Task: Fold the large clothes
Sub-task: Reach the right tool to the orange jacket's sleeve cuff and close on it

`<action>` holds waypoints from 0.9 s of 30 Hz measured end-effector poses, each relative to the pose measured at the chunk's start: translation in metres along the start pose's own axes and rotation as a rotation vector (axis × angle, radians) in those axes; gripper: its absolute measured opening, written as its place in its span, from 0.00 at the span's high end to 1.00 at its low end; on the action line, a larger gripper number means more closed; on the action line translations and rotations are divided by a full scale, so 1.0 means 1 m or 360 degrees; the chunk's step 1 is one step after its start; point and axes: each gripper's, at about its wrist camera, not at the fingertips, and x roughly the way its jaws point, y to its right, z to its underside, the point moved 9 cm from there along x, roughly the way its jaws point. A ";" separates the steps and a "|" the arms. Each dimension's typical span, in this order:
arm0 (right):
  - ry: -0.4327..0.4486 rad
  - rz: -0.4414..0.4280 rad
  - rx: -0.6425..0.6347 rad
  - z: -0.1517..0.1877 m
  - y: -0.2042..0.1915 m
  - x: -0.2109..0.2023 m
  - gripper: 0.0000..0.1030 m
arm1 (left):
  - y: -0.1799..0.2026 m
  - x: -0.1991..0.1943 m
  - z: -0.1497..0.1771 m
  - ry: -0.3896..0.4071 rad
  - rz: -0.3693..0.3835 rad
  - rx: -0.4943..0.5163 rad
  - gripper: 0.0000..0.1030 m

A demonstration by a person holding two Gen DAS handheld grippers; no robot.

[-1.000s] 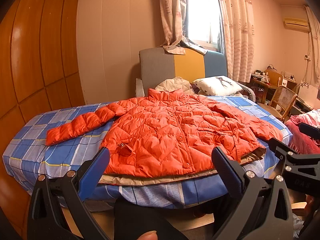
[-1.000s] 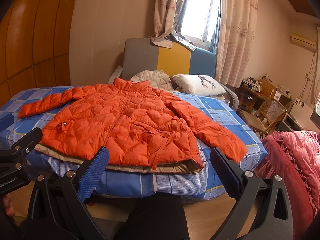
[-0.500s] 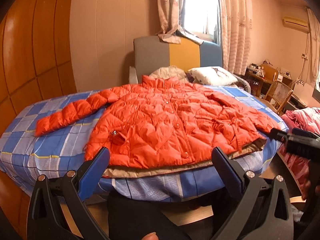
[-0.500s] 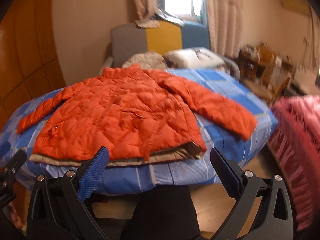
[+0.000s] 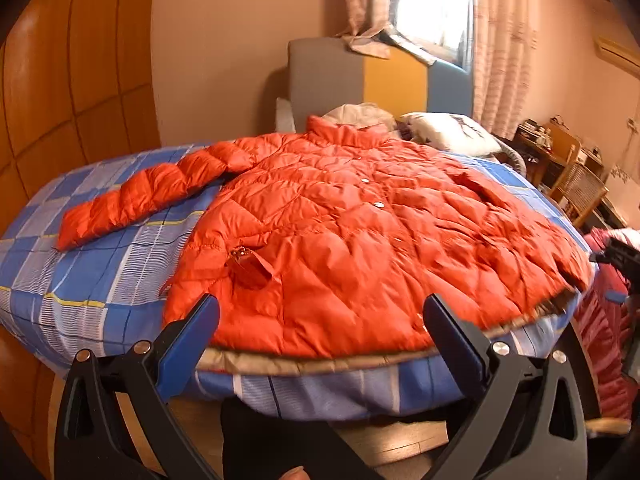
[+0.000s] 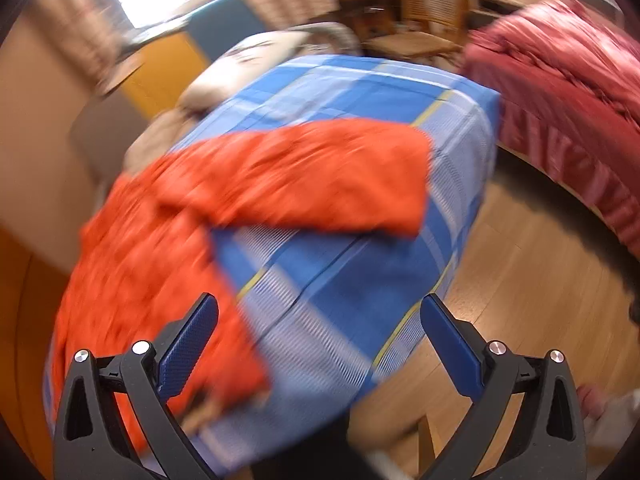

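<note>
The orange quilted down jacket [image 5: 352, 240] lies spread flat, front up, on the bed [image 5: 92, 280], straight ahead of the left hand-held gripper [image 5: 320, 328], its hem nearest the spread fingers and its collar at the far end; nothing is folded yet, so I judge the task to be at its opening, the approach before a first grasp.

The left hand-held gripper is spread wide and holds nothing; the right hand-held gripper [image 6: 320, 328] is likewise spread and empty, hovering above the bed corner with one sleeve [image 6: 320, 184] ahead of it.

The next move probably calls for each one to close on a sleeve cuff, or a hem corner, and carry it across the body; the padding is thick and slippery-looking, so a deep bite on the fabric seems wise.

The left view shows the whole garment: the other sleeve [image 5: 148, 196] stretched out to the left, the snap buttons, the beige lining at the hem, the pillow [image 5: 448, 134] beyond the collar; the right view, badly blurred, shows instead the sleeve end just short of the mattress corner, the wooden floor [image 6: 520, 280] below, and a pink ruffled quilt [image 6: 560, 72] off to the right.
</note>
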 end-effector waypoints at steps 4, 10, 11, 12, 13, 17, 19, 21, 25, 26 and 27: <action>-0.0010 0.0048 0.0155 -0.030 0.022 0.039 0.08 | -0.002 0.030 -0.011 -0.0040 0.0037 0.0005 0.02; -0.0070 0.0028 0.0182 -0.057 0.022 0.075 0.57 | 0.005 0.067 -0.023 -0.0125 0.0046 0.0100 0.02; -0.0062 0.0027 0.0175 -0.061 0.020 0.075 0.67 | 0.007 0.075 -0.025 -0.0156 0.0046 0.0132 0.02; -0.0044 0.0028 0.0163 -0.068 0.017 0.074 0.78 | 0.006 0.080 -0.028 -0.0165 0.0025 0.0146 0.02; -0.0021 0.0030 0.0144 -0.076 0.014 0.072 0.83 | 0.006 0.083 -0.032 -0.0156 0.0017 0.0151 0.02; 0.0128 0.0063 0.0030 -0.119 -0.007 0.058 0.87 | 0.004 0.097 -0.048 -0.0147 0.0059 0.0173 0.02; 0.0194 0.0061 -0.0019 -0.137 -0.022 0.053 0.87 | 0.003 0.102 -0.054 -0.0144 0.0077 0.0171 0.02; 0.0239 0.0029 -0.0059 -0.153 -0.043 0.050 0.87 | 0.002 0.113 -0.058 -0.0158 0.0099 0.0157 0.02; 0.0287 -0.0067 -0.0225 -0.167 -0.112 0.052 0.87 | -0.001 0.126 -0.061 -0.0182 0.0131 0.0114 0.02; 0.0287 -0.0093 -0.0255 -0.166 -0.126 0.053 0.87 | -0.001 0.129 -0.062 -0.0183 0.0139 0.0104 0.02; 0.0281 -0.0136 -0.0313 -0.162 -0.151 0.056 0.87 | -0.002 0.131 -0.062 -0.0184 0.0144 0.0101 0.02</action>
